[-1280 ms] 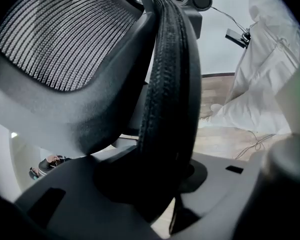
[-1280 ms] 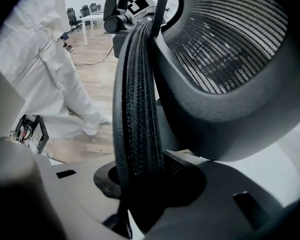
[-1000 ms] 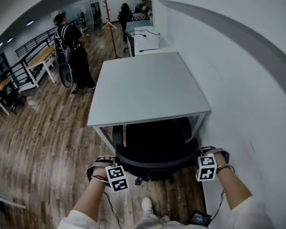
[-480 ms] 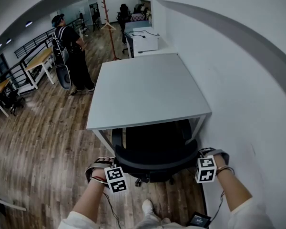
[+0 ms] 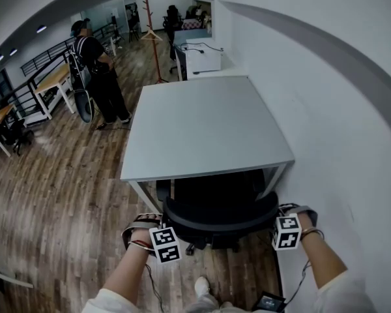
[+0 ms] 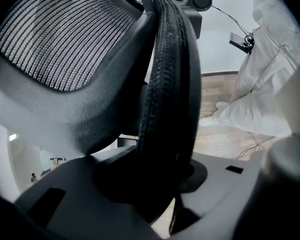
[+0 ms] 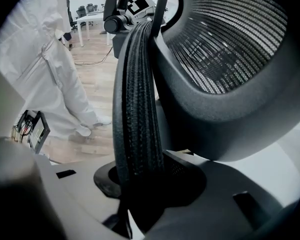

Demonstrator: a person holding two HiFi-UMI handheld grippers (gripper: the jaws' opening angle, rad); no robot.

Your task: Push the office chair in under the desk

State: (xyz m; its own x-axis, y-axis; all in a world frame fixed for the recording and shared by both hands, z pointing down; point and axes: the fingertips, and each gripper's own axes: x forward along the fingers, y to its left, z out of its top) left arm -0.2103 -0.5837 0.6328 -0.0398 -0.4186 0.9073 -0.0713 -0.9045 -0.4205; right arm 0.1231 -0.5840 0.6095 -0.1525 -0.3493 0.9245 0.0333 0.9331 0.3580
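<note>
The black office chair stands at the near edge of the white desk, its seat mostly hidden under the top in the head view. My left gripper is shut on the left rim of the curved backrest, and my right gripper is shut on the right rim. In the left gripper view the ribbed backrest rim runs upright between the jaws of my left gripper, with mesh to its left. The right gripper view mirrors this: the rim sits clamped in my right gripper.
A white wall runs close along the desk's right side. A person with a backpack stands on the wood floor beyond the desk's far left corner. A coat stand and a white cabinet lie farther back. My shoe is behind the chair.
The chair and both grippers have moved forward toward the desk; more of the seat is now hidden under the desktop. Both grips are unchanged.
</note>
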